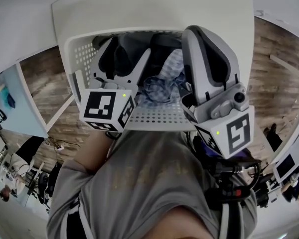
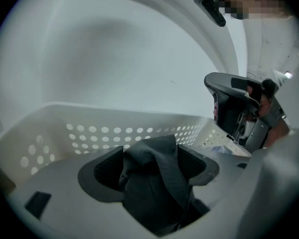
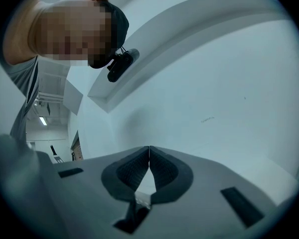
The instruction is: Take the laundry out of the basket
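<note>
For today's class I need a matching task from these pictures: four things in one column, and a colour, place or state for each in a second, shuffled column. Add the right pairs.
Things
1. left gripper
2. right gripper
3. basket
4. dark grey cloth

Descriptions
A. white, with rows of round holes
B. jaws together, nothing between them
C. sticking up between two open jaws
D. jaws wide apart

Pairs: 1-D, 2-B, 3-A, 4-C
</note>
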